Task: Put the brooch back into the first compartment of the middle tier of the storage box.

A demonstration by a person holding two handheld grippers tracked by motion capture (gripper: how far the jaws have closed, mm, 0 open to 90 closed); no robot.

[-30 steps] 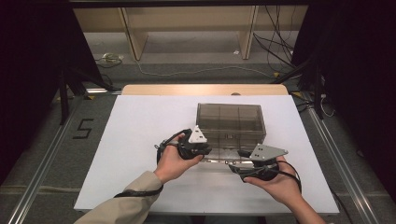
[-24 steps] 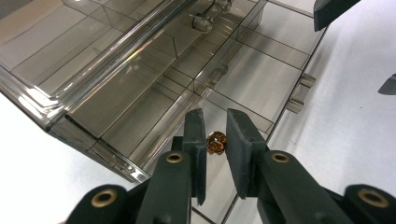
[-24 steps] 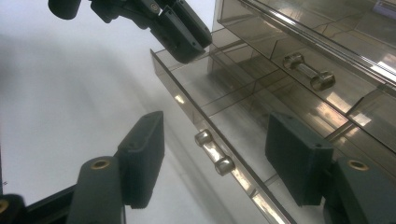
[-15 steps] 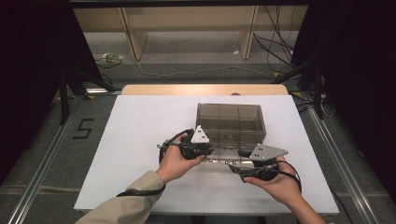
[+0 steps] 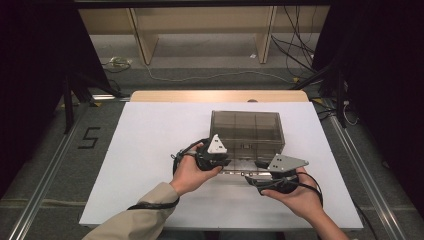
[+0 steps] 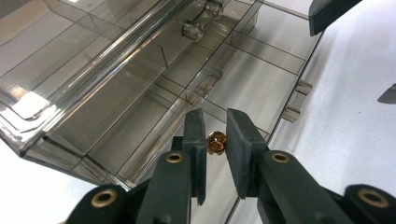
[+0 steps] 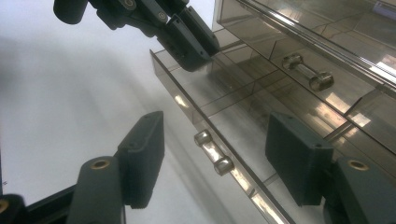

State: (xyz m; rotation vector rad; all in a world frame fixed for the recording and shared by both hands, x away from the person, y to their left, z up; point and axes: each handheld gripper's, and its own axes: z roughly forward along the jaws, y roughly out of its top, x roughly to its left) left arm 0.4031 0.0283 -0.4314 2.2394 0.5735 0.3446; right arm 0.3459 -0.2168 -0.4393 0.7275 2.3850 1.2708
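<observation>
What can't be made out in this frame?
- Amber bead, left gripper view: the jaw pads cover its sides, so its shape stays unclear.
- Bead, high view: too small, under the left gripper.
- Open drawer, right gripper view: cut off by the bottom edge.

The smoked plastic drawer cabinet point(image 5: 247, 131) blocks the middle of the table point(image 5: 150, 150), and its pulled-out drawer point(image 5: 240, 167) fills the gap between the left tongs point(image 5: 225, 161) and right tongs point(image 5: 257, 170). Left of the cabinet the white table lies open; thin dividers split the drawer's inside.
</observation>
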